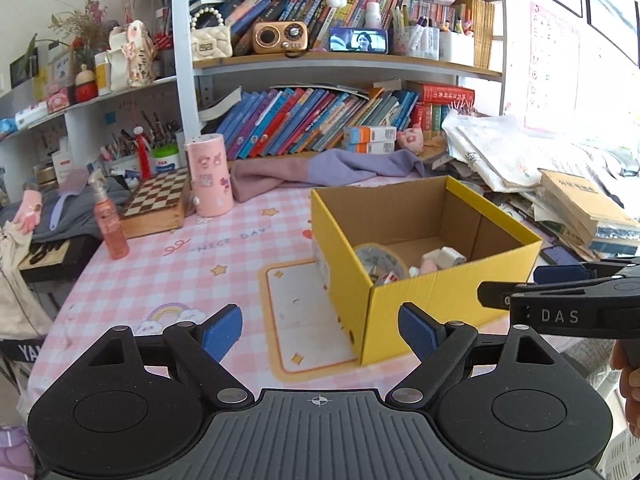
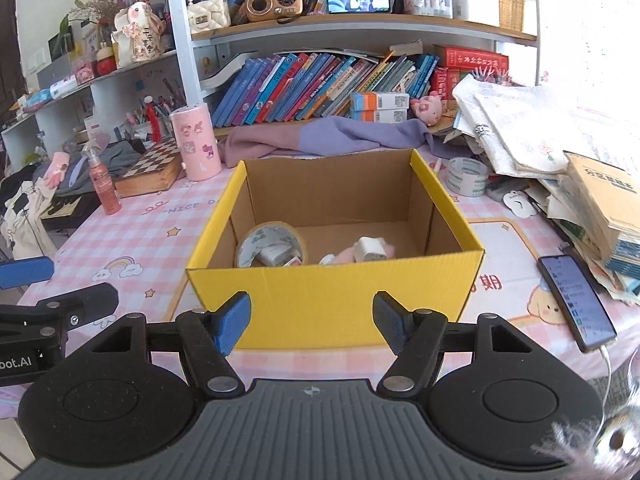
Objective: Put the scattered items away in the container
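A yellow cardboard box (image 2: 332, 292) stands open on the pink checked tablecloth, just beyond my right gripper (image 2: 311, 326). That gripper is open and has nothing between its blue pads. Inside the box lie a tape roll (image 2: 272, 246), a white plug (image 2: 374, 250) and a small pink item (image 2: 344, 258). My left gripper (image 1: 320, 332) is open and empty too, left of the box (image 1: 420, 288) and above a printed panel of the cloth. Each gripper shows at the edge of the other's view: the right gripper (image 1: 520, 284) and the left gripper (image 2: 68, 284).
Another tape roll (image 2: 467, 176) and a small white item (image 2: 518, 204) lie right of the box. A phone (image 2: 576, 304) on a cable lies near the front right. A pink bottle (image 1: 110, 228), a chessboard box (image 1: 156, 204), a pink canister (image 1: 210, 176) and a purple cloth (image 1: 320, 168) crowd the back; books and papers (image 2: 600, 216) pile up at right.
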The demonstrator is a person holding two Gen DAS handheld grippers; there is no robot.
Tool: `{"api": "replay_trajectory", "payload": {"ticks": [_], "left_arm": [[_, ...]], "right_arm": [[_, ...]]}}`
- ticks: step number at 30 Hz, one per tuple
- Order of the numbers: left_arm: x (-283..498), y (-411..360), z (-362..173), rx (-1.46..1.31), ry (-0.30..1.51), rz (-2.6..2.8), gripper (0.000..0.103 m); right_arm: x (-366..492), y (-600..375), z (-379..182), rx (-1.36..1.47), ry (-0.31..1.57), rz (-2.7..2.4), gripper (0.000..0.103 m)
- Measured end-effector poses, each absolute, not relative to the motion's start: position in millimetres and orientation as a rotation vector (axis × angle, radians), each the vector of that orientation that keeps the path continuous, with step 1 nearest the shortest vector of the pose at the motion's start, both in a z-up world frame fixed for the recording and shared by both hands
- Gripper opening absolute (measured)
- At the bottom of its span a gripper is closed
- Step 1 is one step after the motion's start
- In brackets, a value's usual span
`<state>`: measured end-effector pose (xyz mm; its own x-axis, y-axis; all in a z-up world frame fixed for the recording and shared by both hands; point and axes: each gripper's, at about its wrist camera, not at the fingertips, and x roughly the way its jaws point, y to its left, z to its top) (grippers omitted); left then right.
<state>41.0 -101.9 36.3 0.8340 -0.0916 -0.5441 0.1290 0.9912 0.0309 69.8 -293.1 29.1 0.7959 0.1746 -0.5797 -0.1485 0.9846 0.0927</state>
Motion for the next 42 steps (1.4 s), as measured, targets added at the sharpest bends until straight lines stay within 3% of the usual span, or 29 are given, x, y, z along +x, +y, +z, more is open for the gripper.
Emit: {"api": "replay_trajectory", "payload": {"ticks": [22,42], "left_arm": [[-16,-66,25,0.038,0.612,-0.062,0.091],[-28,-44,18,0.052,0.651,-0.065,0.102]], "right_arm": [[-3,-253,12,0.059,0.667,0.148,0.067],[-20,-223,3,0.044,0.701,0.160,0.080]]}}
